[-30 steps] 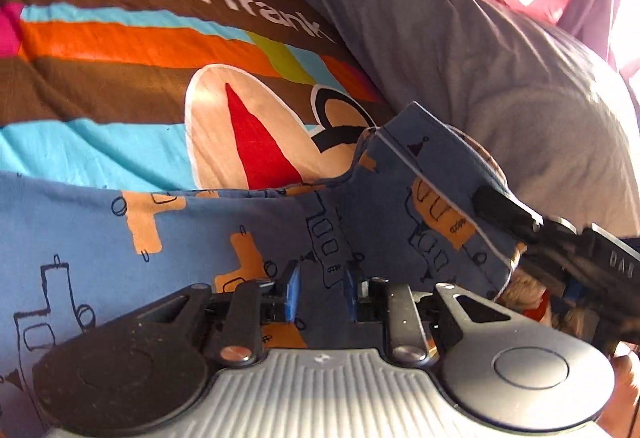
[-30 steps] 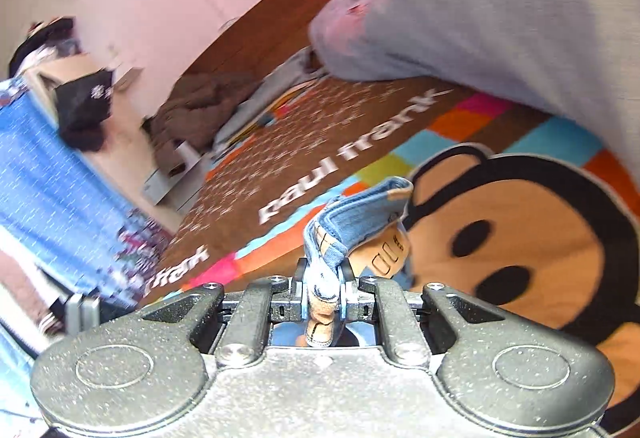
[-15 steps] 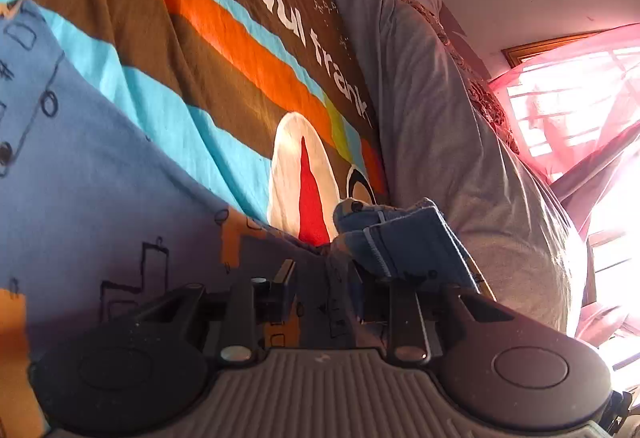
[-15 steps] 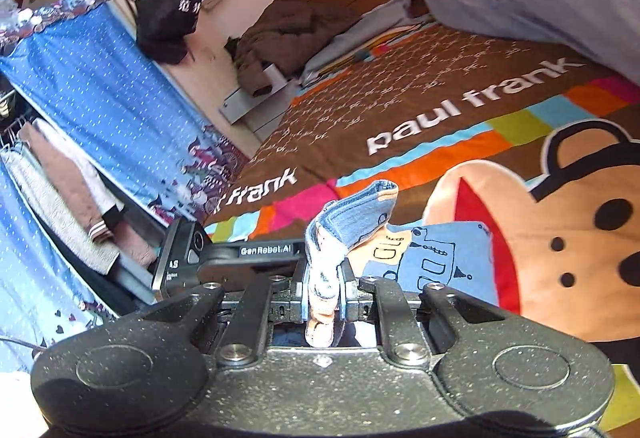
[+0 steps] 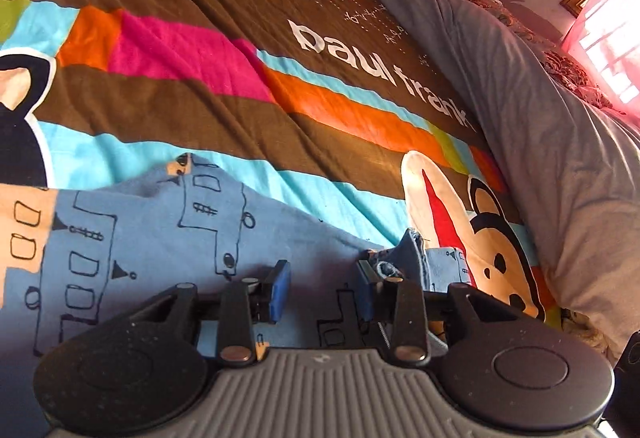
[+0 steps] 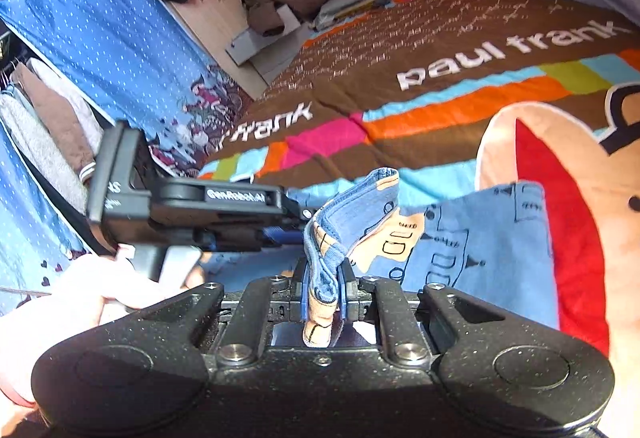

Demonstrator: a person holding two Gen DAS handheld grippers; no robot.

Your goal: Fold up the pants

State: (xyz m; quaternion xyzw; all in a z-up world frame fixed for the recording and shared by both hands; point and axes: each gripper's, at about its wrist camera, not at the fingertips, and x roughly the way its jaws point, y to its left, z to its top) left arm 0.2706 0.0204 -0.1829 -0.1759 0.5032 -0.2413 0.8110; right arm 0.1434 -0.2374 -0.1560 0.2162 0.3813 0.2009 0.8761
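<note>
Lying flat on the bed [image 5: 224, 109], the blue printed pants [image 5: 152, 238] fill the left wrist view, where the left gripper [image 5: 320, 288] has its fingers spread, having let go since half a second ago. Only the right wrist view shows the right gripper [image 6: 322, 298] still pinching the bunched waistband [image 6: 348, 213].
</note>
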